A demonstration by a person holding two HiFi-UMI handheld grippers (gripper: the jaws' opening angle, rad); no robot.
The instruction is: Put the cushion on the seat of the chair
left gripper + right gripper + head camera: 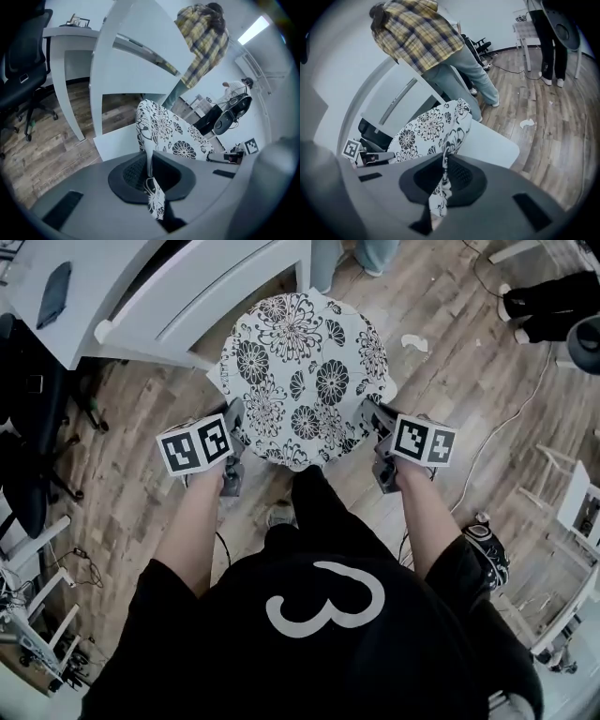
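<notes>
A round white cushion with black flowers hangs between my two grippers over the white chair, whose backrest stands at the upper left. My left gripper is shut on the cushion's left edge. My right gripper is shut on its right edge. In the left gripper view the fabric runs into the shut left gripper, with the chair seat just below. In the right gripper view the cushion is pinched in the right gripper above the seat.
A person in a plaid shirt and jeans stands just behind the chair. A black office chair is at the left. Another person's legs and a white frame are at the right. Cables and a paper scrap lie on the wooden floor.
</notes>
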